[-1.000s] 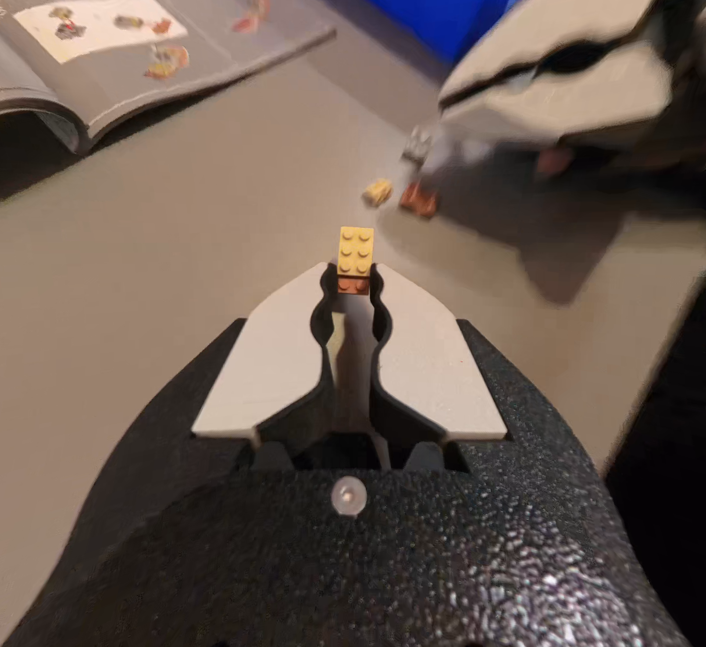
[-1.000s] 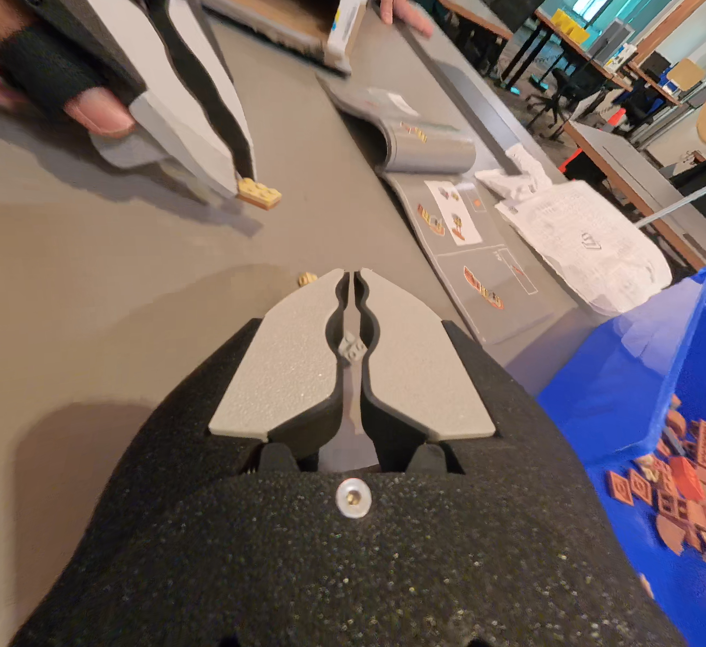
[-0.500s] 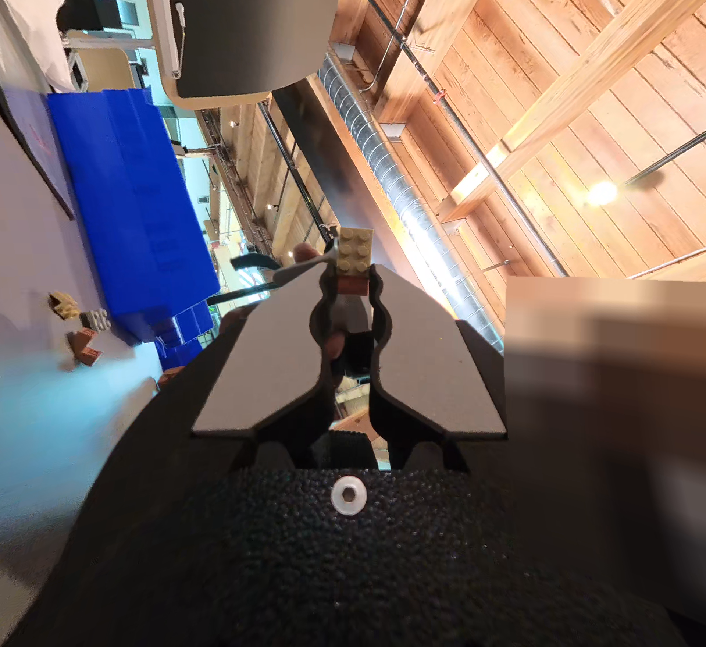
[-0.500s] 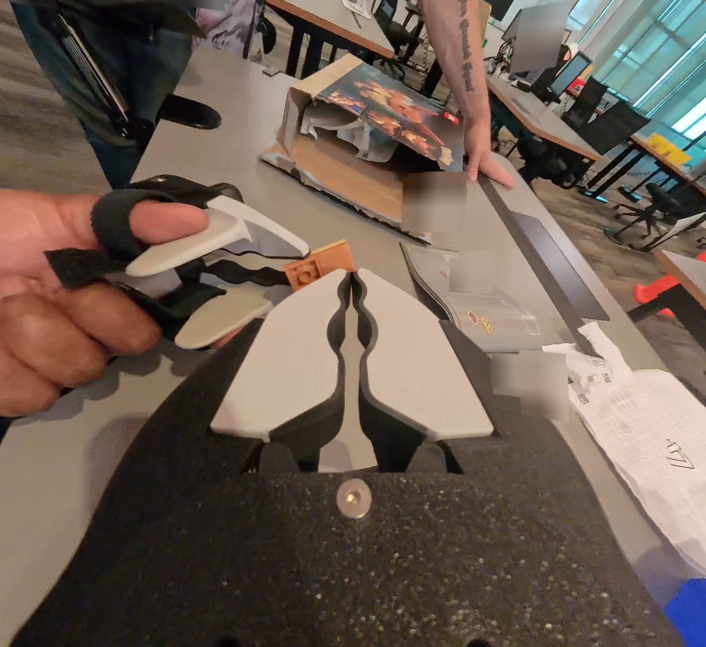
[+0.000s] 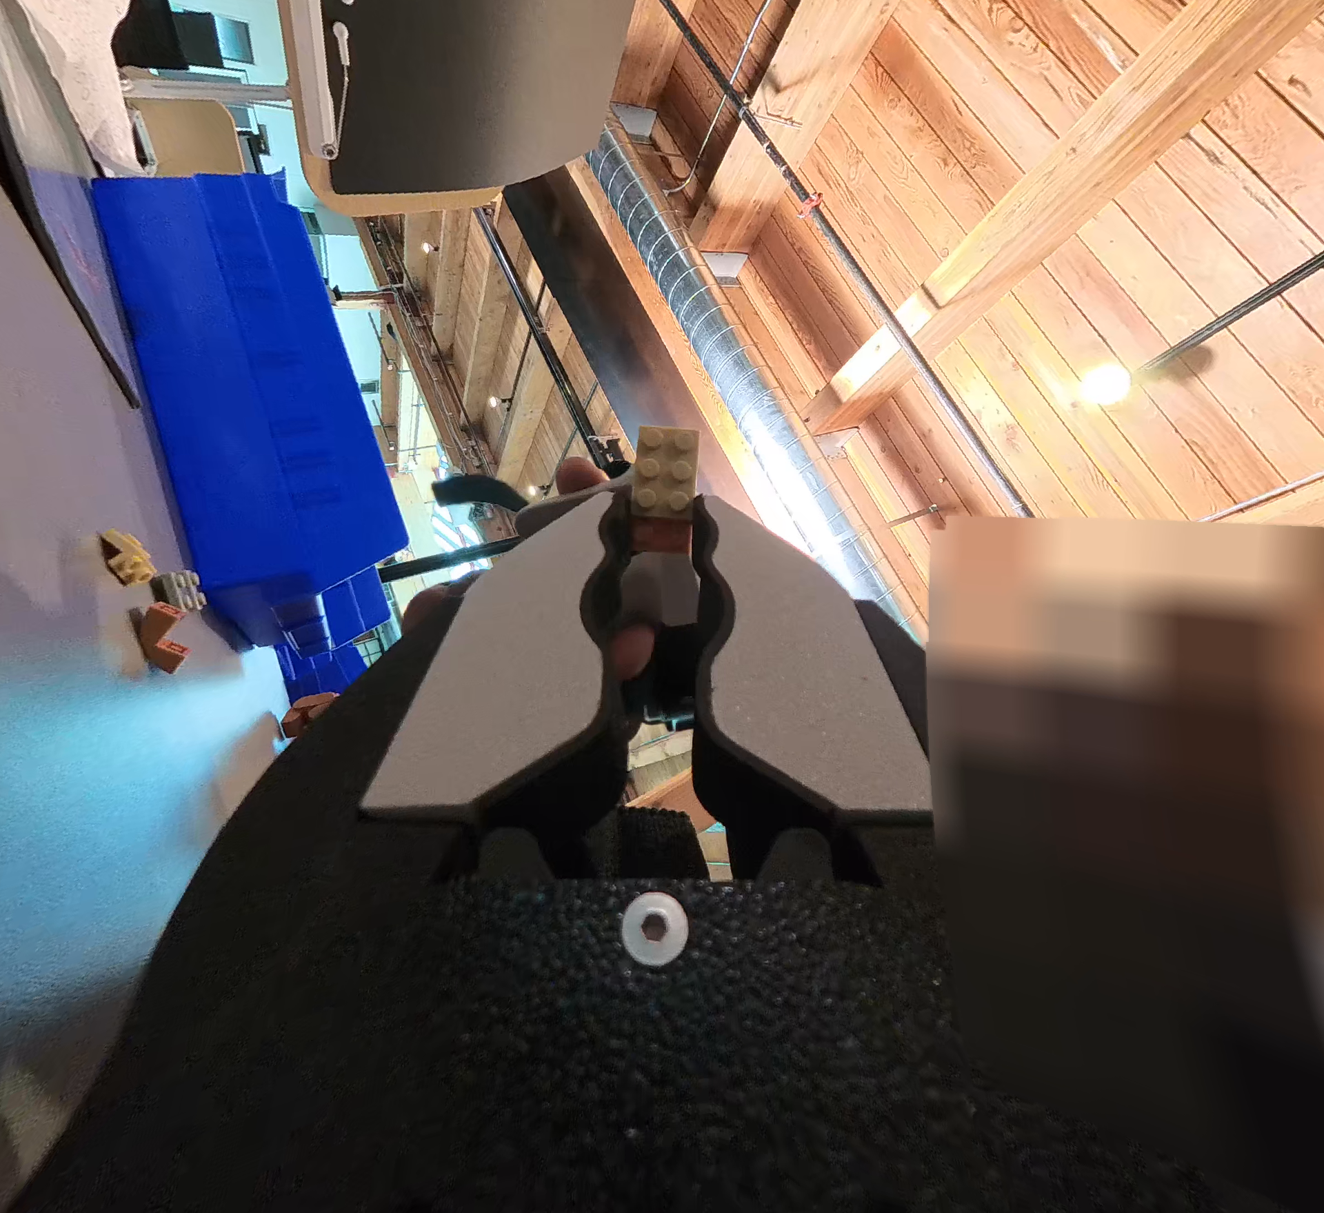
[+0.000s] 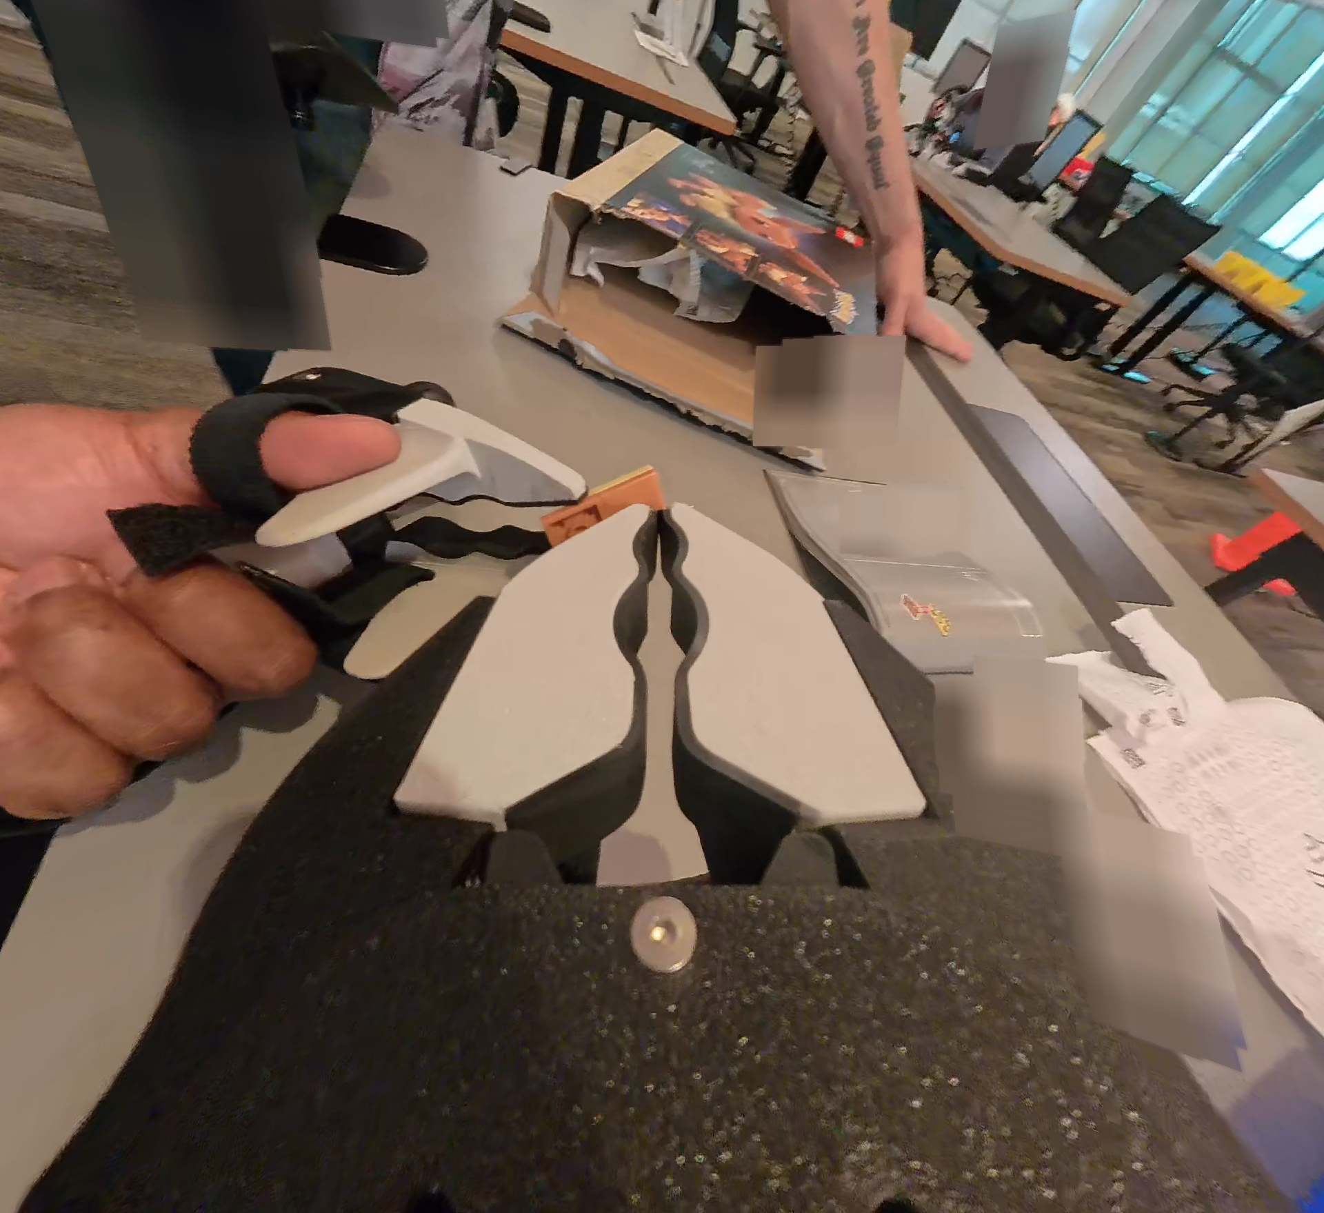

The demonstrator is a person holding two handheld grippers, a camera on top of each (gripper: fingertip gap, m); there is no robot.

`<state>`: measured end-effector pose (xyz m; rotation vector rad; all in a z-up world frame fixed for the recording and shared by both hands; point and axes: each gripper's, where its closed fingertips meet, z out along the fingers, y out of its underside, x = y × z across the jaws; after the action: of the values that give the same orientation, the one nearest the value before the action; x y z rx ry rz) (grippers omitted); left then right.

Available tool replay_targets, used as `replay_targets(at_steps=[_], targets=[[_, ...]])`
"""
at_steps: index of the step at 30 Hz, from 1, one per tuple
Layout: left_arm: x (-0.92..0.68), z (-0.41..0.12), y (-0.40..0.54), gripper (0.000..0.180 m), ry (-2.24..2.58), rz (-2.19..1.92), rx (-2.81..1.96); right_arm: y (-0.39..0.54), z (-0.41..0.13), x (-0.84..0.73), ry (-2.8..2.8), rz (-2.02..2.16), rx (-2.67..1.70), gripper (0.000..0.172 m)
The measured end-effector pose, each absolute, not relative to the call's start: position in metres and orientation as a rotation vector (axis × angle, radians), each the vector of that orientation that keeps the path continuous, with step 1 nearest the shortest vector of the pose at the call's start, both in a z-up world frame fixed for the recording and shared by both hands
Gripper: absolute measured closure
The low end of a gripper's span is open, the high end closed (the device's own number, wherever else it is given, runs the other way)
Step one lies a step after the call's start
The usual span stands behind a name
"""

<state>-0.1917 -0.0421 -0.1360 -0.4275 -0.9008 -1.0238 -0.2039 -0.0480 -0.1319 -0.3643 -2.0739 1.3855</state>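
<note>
The left gripper (image 5: 663, 519) pinches a tan-on-brown brick stack (image 5: 665, 478) held aloft, the right gripper (image 6: 659, 519) pressed shut and bare, loose bricks (image 5: 154, 595) untouched on the table (image 6: 444, 333).

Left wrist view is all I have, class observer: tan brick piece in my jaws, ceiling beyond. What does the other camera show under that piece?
Observer: In the right wrist view the left gripper holds the stacked piece over a grey table; its underside is reddish-brown.
Operator: Where is the right gripper?
Observer: The right gripper sits just beside that piece, fingertips together, nothing visible between them.
Operator: Anything else on the table?
Observer: A torn cardboard box lies farther back, with a person's hand resting near it.
</note>
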Motion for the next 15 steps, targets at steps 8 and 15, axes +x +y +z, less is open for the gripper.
replay_targets(at_steps=[8,15], targets=[[-0.194,-0.137,-0.042,0.165,-0.920,-0.973,-0.458,-0.049,-0.135,-0.206,-2.068,1.395,-0.375,0.172],[-0.223,-0.140,-0.062,0.165,-0.991,-0.772,-0.480,-0.048,-0.132,-0.269,-2.088,1.348,-0.508,0.172]])
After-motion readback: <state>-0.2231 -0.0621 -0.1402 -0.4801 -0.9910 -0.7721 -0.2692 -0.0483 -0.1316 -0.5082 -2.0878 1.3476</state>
